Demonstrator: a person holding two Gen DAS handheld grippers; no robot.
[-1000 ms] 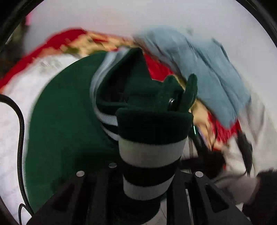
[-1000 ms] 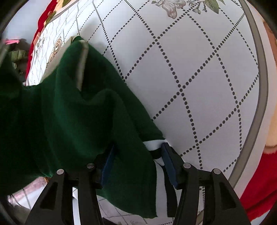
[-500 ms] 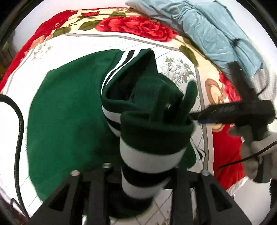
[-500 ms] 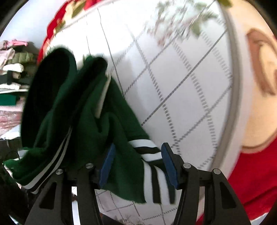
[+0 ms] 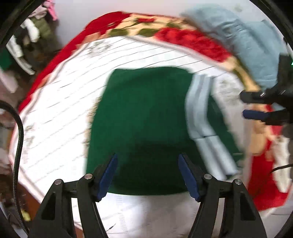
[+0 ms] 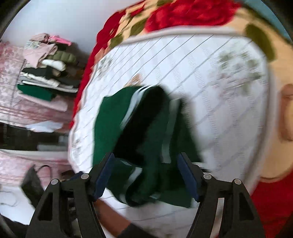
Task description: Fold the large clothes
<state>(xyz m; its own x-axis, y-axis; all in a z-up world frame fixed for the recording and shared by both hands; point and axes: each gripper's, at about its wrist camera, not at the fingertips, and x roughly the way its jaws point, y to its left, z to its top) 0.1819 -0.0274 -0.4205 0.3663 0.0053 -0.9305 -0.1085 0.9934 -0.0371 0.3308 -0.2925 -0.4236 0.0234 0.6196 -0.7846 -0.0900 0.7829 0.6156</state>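
In the left wrist view, a black cable [image 5: 19, 139] curves down the left edge, and past the bed's edge a jumble of clothes [image 5: 27, 44] shows in the upper left corner, too blurred to sort out. The bed is covered by a white quilted blanket [image 5: 60, 102] with a thin diagonal grid and a red floral border [image 5: 190, 39]. On the middle of the blanket lies the green garment [image 5: 144, 117], spread fairly flat, with pale stripes [image 5: 200, 111] running down its right side. The left tongs [image 5: 148, 175] hang above the garment's near hem with their blue pads set wide apart and nothing between them. To the right, a light blue cloth [image 5: 250, 44] is heaped at the bed's far corner, and the right tongs [image 5: 249, 105] enter from the right edge, beside the striped side of the garment; their two fingers stand apart with nothing gripped.

In the right wrist view, a stack of folded clothes [image 6: 47, 76] sits off the bed at the left. The green garment [image 6: 146, 135] lies bunched on the white blanket [image 6: 210, 82], its folds blurred by motion. The right tongs [image 6: 146, 175] are spread wide above the near part of it, holding nothing. The red border [image 6: 186, 14] runs along the top.
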